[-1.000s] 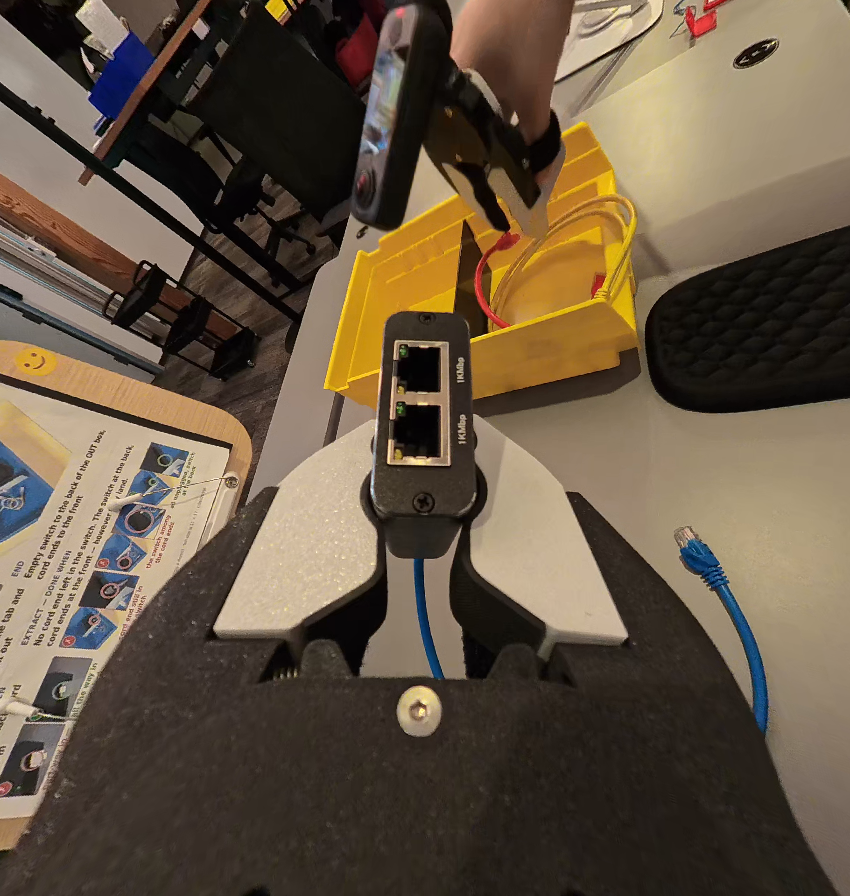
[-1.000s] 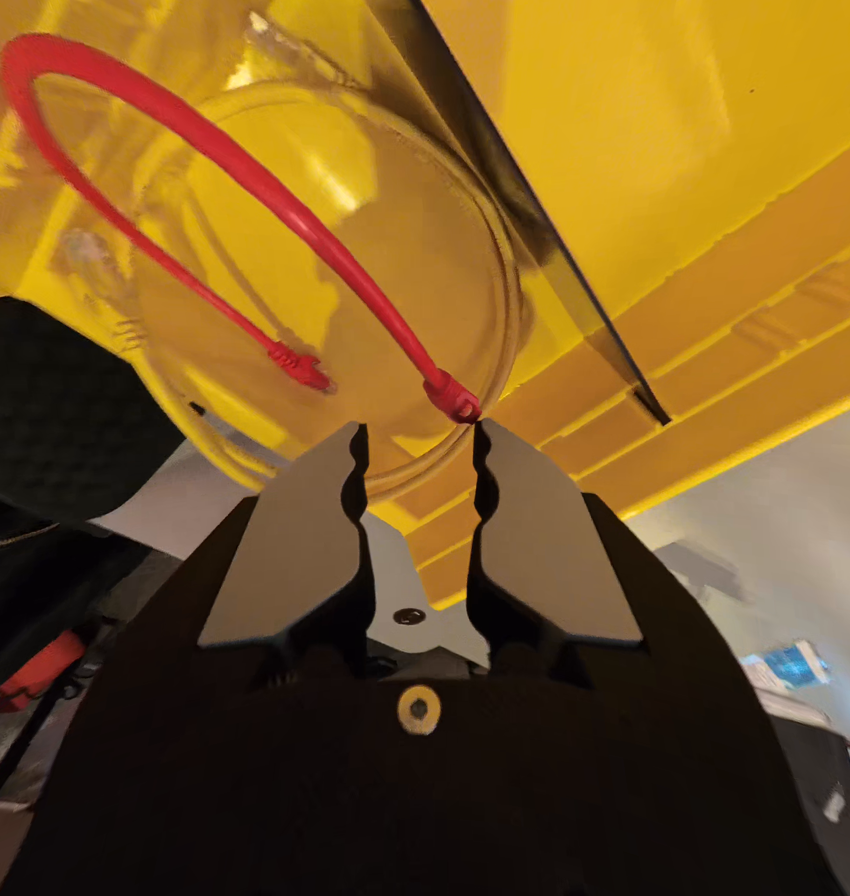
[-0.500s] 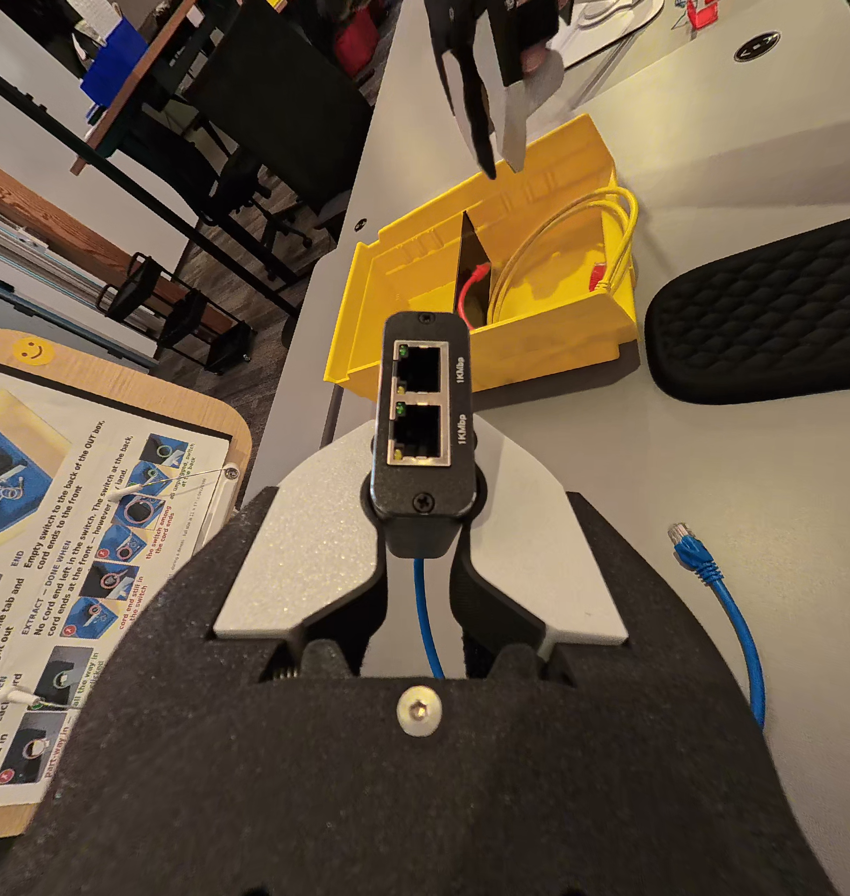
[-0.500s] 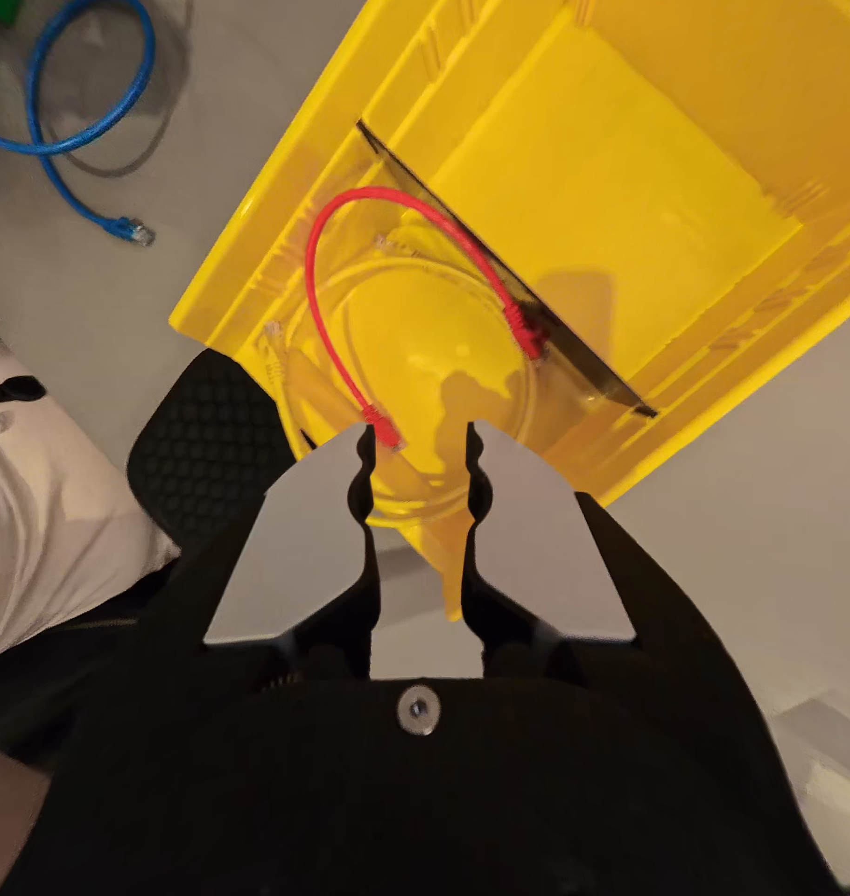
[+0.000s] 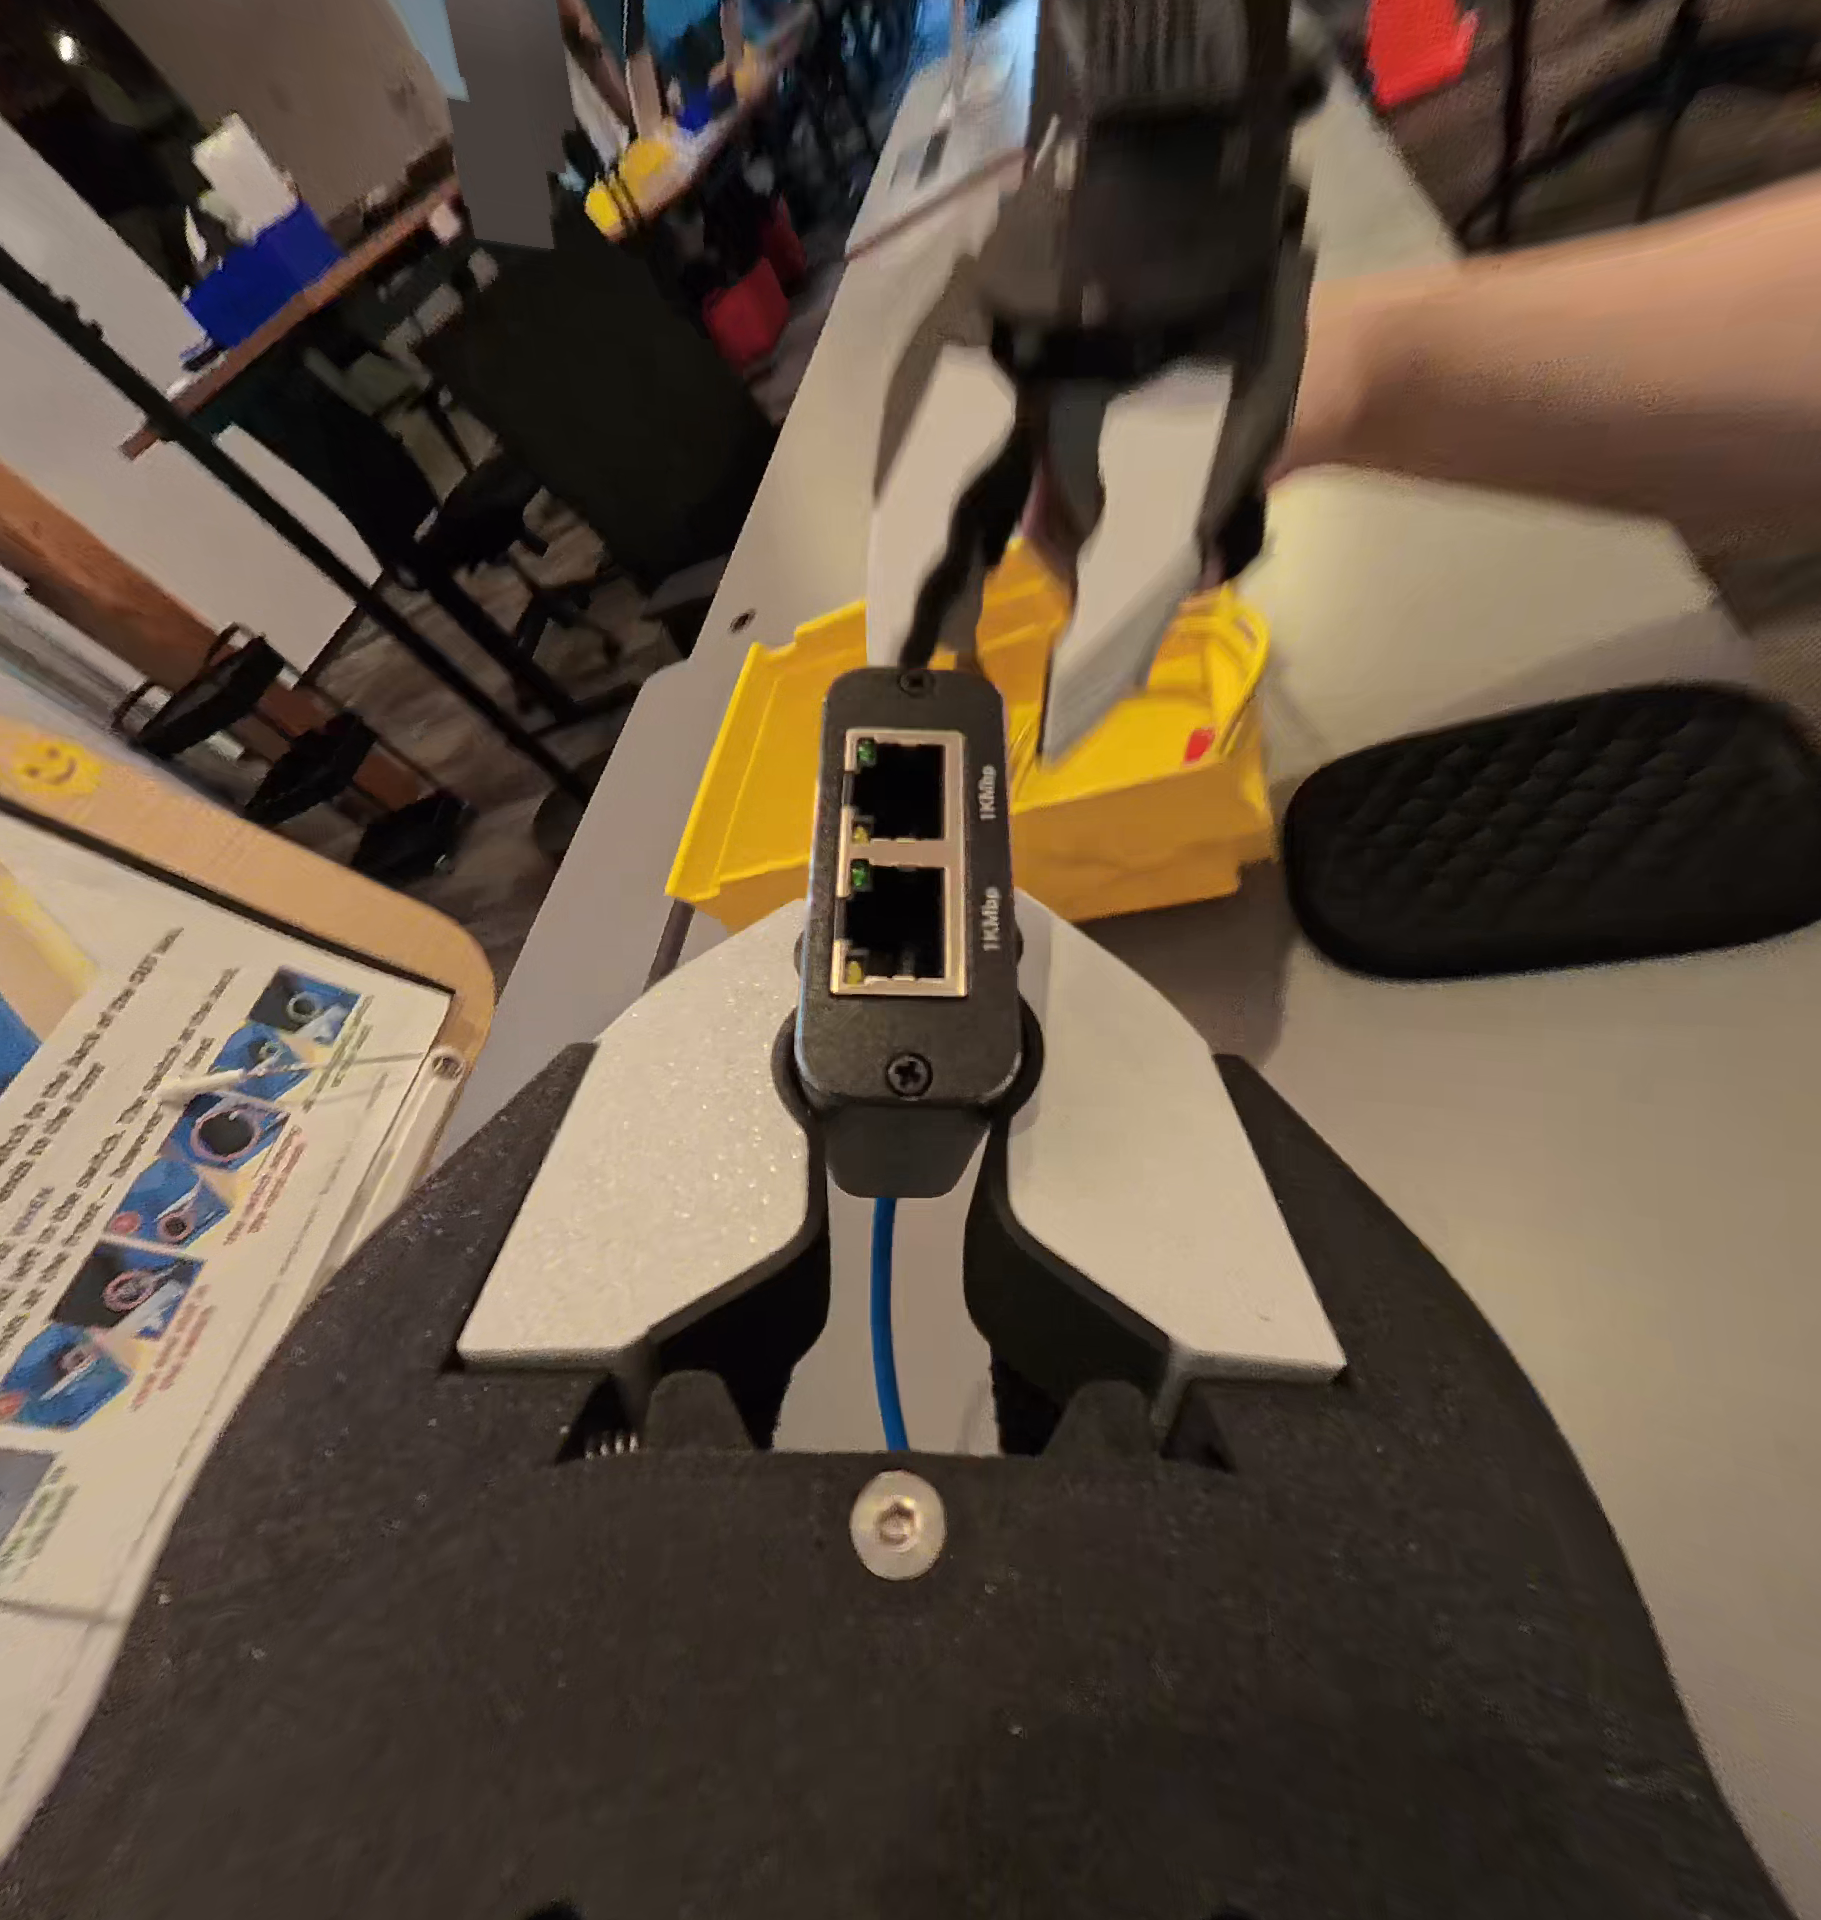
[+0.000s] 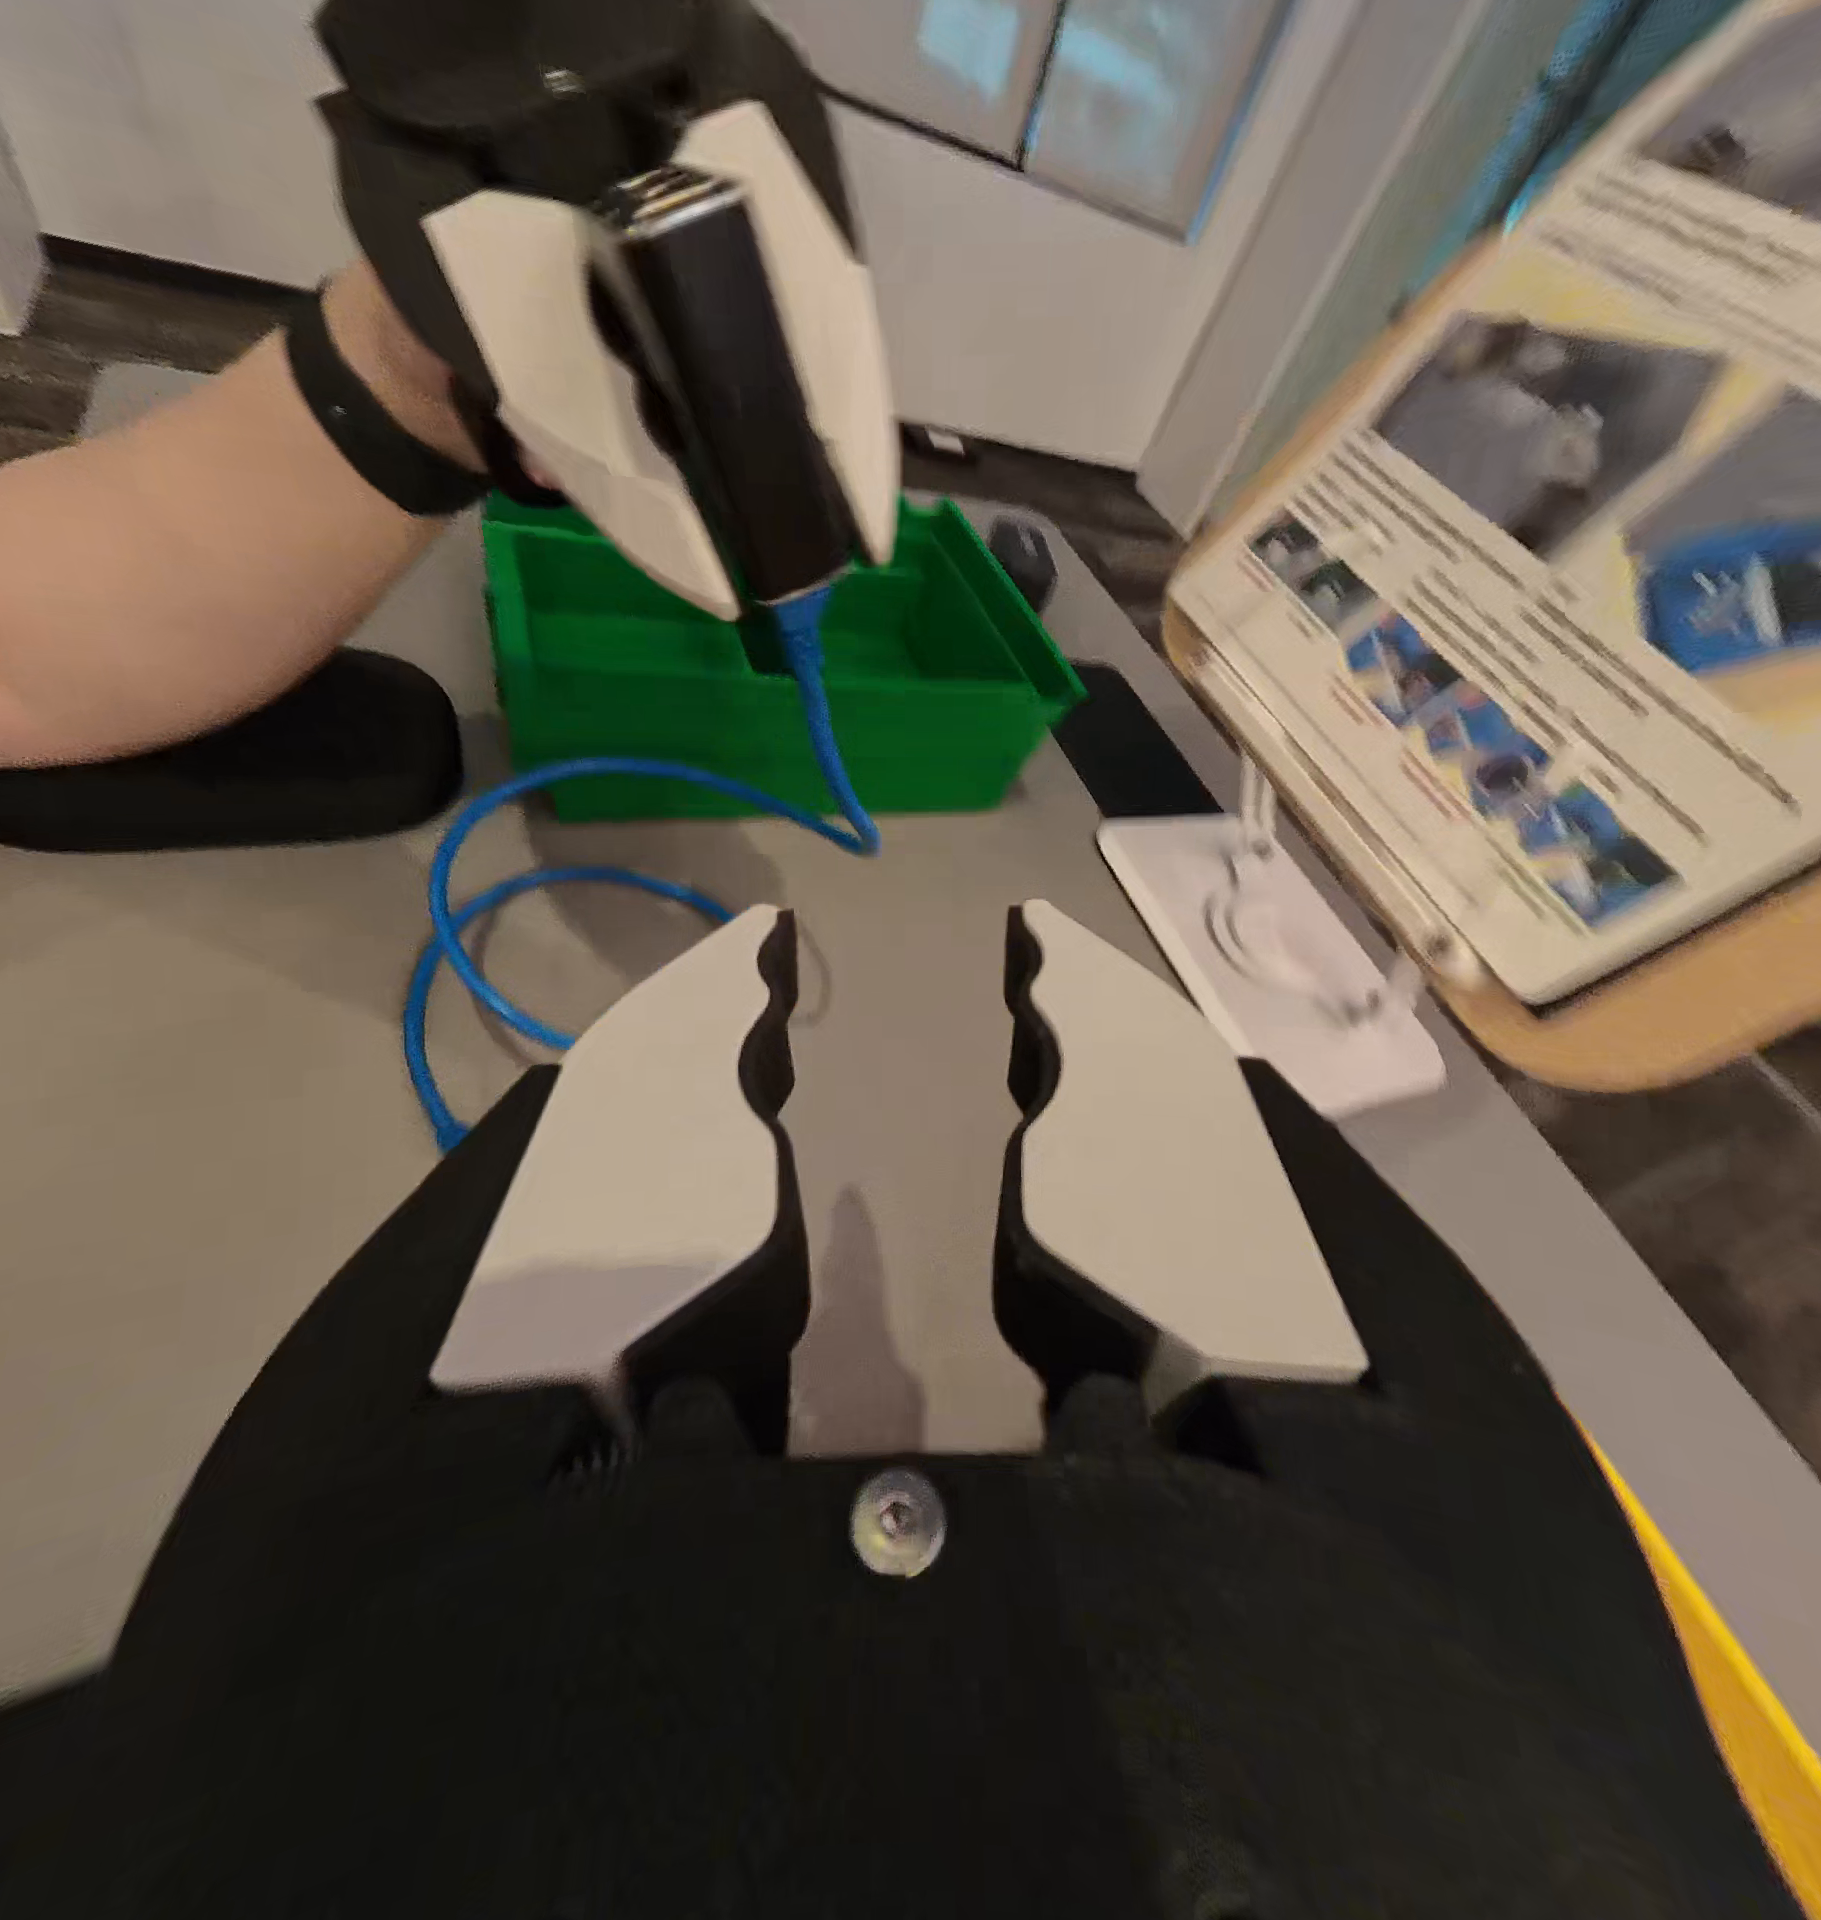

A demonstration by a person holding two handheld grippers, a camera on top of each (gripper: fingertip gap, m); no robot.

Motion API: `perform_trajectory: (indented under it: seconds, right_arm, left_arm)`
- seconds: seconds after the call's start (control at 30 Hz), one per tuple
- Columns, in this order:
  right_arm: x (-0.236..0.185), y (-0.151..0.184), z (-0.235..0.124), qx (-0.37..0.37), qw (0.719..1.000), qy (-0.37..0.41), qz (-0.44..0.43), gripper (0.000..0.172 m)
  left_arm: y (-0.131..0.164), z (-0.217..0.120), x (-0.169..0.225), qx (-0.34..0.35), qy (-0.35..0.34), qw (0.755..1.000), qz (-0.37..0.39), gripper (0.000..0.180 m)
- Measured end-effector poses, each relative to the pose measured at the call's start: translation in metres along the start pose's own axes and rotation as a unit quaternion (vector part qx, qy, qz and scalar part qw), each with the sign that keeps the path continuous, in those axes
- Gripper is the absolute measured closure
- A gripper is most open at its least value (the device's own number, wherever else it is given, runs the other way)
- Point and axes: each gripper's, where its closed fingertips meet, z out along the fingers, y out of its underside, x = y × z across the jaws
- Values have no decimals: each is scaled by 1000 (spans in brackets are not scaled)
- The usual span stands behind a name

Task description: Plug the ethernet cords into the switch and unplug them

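A: Where's the switch (image 5: 911, 883)?

B: Clamped upright in the left gripper (image 5: 908, 1081), pads pressing its sides, both front ports bare. A blue cord (image 6: 615, 831) is plugged into its far end and loops over the table (image 6: 158, 1039).

A: And the right gripper (image 6: 901, 987)?

B: Jaws apart, nothing between them. The red cord (image 5: 1197, 744) lies in the yellow bin (image 5: 1124, 831).

A: Risks?

B: I'd guess the blue loop could snag the fingers, or a crooked plug might push the switch askew.

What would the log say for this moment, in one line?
left gripper: shut on switch, blue cord in its back | right gripper: open, holds nothing | front ports: both free
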Motion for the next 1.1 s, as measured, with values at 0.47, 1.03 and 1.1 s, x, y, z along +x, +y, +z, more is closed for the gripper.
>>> perform_trajectory:
  seconds: [0.47,1.03,1.1]
  right_arm:
    - [-38,-69,82,136,987,-63,-60,167]
    - [17,-25,81,-171,935,136,-278,168]
    - [17,-24,83,-174,934,135,-280,168]
  left_arm:
    - [-39,-58,-5,183,49,980,-51,143]
    - [46,-46,-47,-95,-146,979,109,142]
    - [58,-36,-48,-140,-152,970,130,141]
